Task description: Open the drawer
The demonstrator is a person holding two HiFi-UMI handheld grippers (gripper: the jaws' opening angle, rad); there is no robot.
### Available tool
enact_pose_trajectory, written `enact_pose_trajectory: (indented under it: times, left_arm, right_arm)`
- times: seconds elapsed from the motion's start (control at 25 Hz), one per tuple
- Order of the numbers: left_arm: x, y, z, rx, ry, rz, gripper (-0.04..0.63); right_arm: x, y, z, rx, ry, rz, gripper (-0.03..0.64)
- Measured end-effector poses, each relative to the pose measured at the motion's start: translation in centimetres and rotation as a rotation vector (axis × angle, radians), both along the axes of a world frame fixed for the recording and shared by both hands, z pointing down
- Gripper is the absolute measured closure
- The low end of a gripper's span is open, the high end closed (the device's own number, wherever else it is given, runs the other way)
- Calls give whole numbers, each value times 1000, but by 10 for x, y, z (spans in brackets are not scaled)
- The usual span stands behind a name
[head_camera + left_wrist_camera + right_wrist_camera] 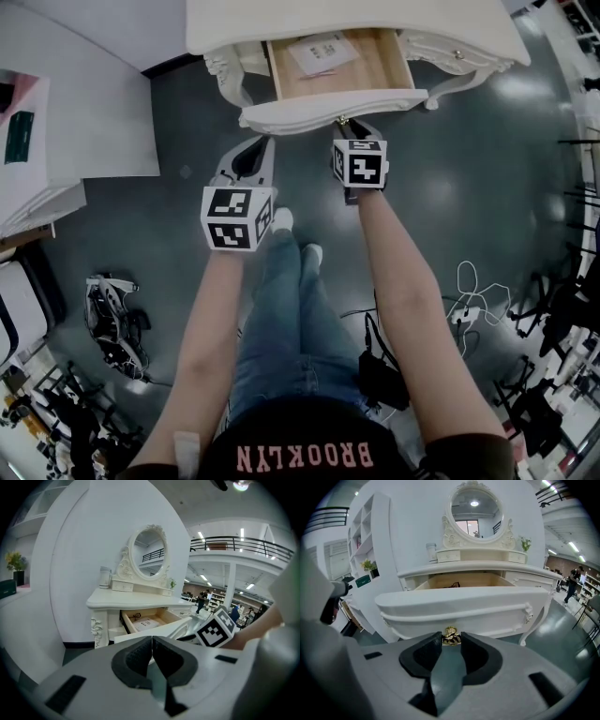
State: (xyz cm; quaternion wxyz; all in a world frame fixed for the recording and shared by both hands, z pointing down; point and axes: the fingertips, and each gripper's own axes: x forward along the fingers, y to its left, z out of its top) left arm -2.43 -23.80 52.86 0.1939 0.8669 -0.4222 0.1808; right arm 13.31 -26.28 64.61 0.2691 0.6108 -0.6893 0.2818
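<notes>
The right hand-held gripper has its jaws a little apart and pressed on the small gold handle, one pad on each side. The left hand-held gripper hangs free at 8 o'clock from that handle in the head view. Its jaws are together with nothing between them.

The drawer lies at 12 o'clock from the person and stands open. Its long axis runs from 9 to 3 o'clock and its curved white front faces 6 o'clock, towards the person's legs. Inside, on the pale wooden bottom, lies a sheet of paper, nearer the back.

Above the drawer is the white surface of a carved dressing table. It carries an oval mirror at 12 o'clock, a jar at 10 o'clock and a small plant at 2 o'clock.

The floor is dark grey and glossy. White cables lie at 4 o'clock from the person, well clear of the drawer. A white shelf unit stands against the wall at 9 o'clock. Far off, a railing runs along an upper level. Nothing stands between the drawer and the person.
</notes>
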Motion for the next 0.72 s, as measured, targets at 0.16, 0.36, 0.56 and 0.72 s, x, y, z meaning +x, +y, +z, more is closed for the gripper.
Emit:
enact_pose_trajectory:
  times: [0.16, 0.36, 0.56, 0.72]
  left_arm:
    - [1, 7, -3, 7, -3, -5, 589]
    - [-1, 18, -5, 6, -7, -14, 591]
    - [-7, 28, -7, 9, -16, -25, 591]
    - [-11, 27, -16, 30, -13, -41, 590]
  right_arm:
    - [0, 8, -1, 1, -7, 3, 505]
    - [3, 11, -2, -11, -15, 14, 503]
    - [3, 13, -4, -35, -5, 29, 494]
    - [-1, 16, -13, -23, 4, 17, 492]
